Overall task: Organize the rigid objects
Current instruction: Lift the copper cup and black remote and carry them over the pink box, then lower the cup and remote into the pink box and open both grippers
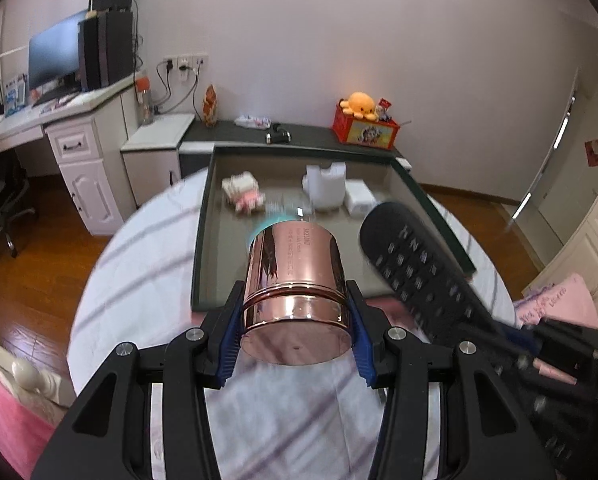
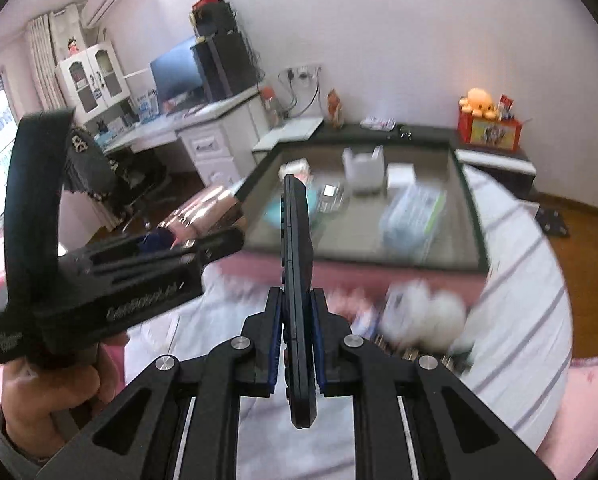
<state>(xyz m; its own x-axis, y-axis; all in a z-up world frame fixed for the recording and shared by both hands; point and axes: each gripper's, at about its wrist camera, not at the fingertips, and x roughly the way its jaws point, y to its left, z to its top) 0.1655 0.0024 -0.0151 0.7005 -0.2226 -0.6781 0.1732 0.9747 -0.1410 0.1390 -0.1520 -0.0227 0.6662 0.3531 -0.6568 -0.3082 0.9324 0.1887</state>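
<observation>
The left gripper [image 1: 295, 320] pinches a shiny rose-gold metal canister [image 1: 295, 280], lifted near the dark shallow tray [image 1: 201, 240]. Only the right wrist view shows the right gripper [image 2: 297, 344] clamping the long black remote control [image 2: 297, 248] edge-on, plus a clear plastic packet [image 2: 413, 216] inside the tray's right side.

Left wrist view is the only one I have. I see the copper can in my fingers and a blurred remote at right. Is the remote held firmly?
Observer: Yes. The right gripper has its fingers shut on the remote, which stands on edge.
Operator: Is there something in the tray I cannot see?
Observer: A clear packet with green print lies in the tray, at its right side.
Operator: And in front of the tray?
Observer: Blurred white round things lie on the bed cover.
</observation>
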